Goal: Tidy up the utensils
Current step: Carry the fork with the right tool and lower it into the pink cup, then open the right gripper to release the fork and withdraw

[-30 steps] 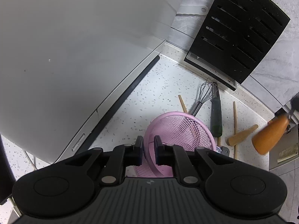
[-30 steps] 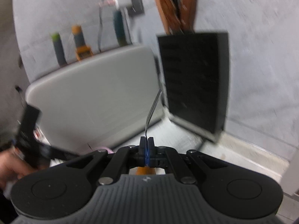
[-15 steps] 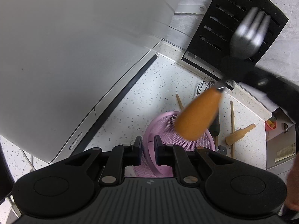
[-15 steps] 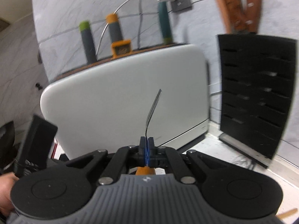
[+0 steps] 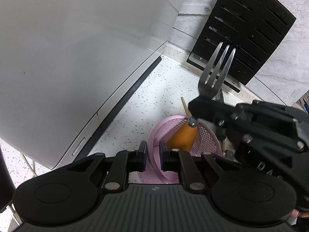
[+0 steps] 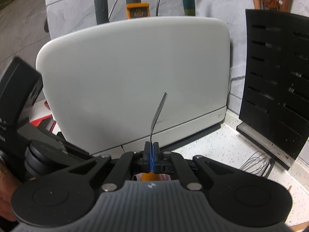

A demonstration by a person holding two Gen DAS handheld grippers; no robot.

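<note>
My left gripper point(image 5: 152, 157) is shut on the rim of a pink mesh cup point(image 5: 204, 141) on the speckled counter. My right gripper point(image 5: 195, 114) is shut on the neck of a fork point(image 5: 217, 69) with an orange handle point(image 5: 184, 137). The handle end reaches down into the pink cup and the tines point up. In the right wrist view the gripper point(image 6: 152, 154) pinches the fork point(image 6: 157, 114), seen edge-on, with the orange handle point(image 6: 149, 176) just below the fingers.
A large white appliance point(image 5: 77, 58) stands to the left. A black slotted knife block point(image 5: 245, 29) stands at the back right. A whisk point(image 6: 255, 162) and wooden sticks point(image 5: 184, 104) lie on the counter behind the cup. The counter point(image 5: 154, 100) between appliance and cup is bare.
My right gripper has carried the fork in from the right and lowered its orange handle into the pink cup. My left gripper has stayed on the cup rim.
</note>
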